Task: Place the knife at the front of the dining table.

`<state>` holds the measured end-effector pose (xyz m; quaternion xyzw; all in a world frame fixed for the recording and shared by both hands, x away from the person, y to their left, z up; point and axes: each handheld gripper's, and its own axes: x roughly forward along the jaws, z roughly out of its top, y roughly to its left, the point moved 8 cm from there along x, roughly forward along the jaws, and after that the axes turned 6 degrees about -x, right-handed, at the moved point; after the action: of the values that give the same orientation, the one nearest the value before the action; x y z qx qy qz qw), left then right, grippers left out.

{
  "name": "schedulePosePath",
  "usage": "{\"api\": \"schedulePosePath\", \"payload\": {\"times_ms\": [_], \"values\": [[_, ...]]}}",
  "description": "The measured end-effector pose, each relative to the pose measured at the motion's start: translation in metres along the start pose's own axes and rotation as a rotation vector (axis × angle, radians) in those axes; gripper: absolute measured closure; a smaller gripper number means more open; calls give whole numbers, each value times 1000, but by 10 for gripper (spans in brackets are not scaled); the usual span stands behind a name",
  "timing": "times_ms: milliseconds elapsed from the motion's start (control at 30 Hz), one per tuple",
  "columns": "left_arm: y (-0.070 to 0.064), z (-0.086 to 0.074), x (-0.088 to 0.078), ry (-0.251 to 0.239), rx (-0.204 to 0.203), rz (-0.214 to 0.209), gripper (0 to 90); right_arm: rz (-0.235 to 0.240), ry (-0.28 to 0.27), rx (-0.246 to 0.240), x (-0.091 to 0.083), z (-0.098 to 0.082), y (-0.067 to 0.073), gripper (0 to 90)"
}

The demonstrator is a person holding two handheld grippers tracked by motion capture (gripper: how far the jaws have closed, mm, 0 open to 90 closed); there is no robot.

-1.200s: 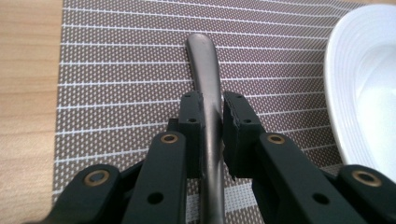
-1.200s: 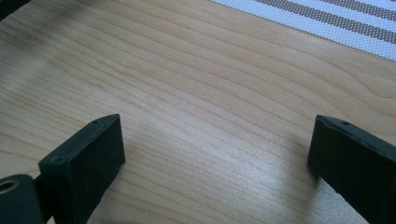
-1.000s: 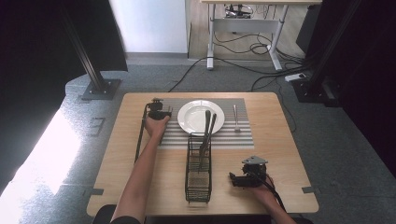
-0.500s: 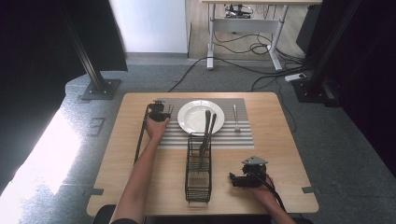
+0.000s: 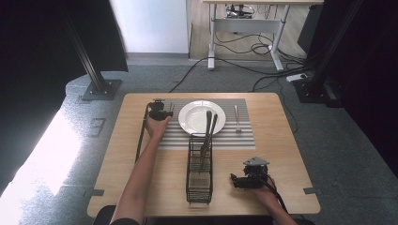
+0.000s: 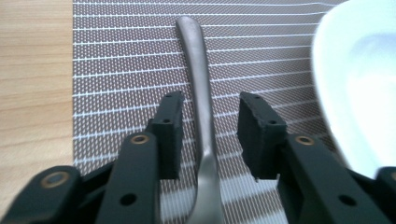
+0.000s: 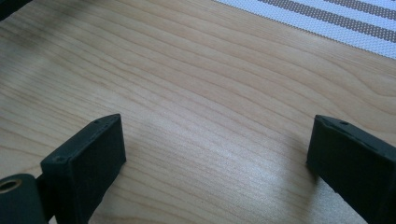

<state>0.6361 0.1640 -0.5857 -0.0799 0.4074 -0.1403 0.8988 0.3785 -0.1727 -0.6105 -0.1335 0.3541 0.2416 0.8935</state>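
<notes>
Left tool (image 6: 210, 135), jaws just spread, straddles a utensil (image 6: 201, 102), seemingly a spoon, laid beside the plate (image 6: 359, 84); right tool (image 7: 215, 154) rests spread; cutlery remains in the basket (image 5: 199, 173).

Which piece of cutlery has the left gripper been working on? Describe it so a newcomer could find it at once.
On the wooden table lies a striped placemat with a white plate. Left of the plate, on the mat, lies a plain metal utensil handle, between the jaws of the left gripper, which have just been opening and no longer touch it. The other loose utensil lies right of the plate.
</notes>
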Motion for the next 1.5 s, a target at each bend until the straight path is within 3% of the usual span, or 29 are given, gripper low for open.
{"api": "schedulePosePath", "payload": {"times_ms": [167,300,333,533,800,1500], "values": [[4,-12,-18,1,7,-4,536,0,1,-2,0,0,1,48],[9,-29,-29,34,30,10,515,1,1,-1,0,0,1,48],[10,-37,-33,44,23,-3,512,1,1,-1,0,0,1,48],[10,-51,-40,46,19,-31,511,1,1,0,0,0,1,47],[0,-58,-44,55,29,-55,518,0,0,0,0,0,1,47],[-10,-66,-46,53,55,-61,533,2,1,-2,-1,0,1,47]]}}
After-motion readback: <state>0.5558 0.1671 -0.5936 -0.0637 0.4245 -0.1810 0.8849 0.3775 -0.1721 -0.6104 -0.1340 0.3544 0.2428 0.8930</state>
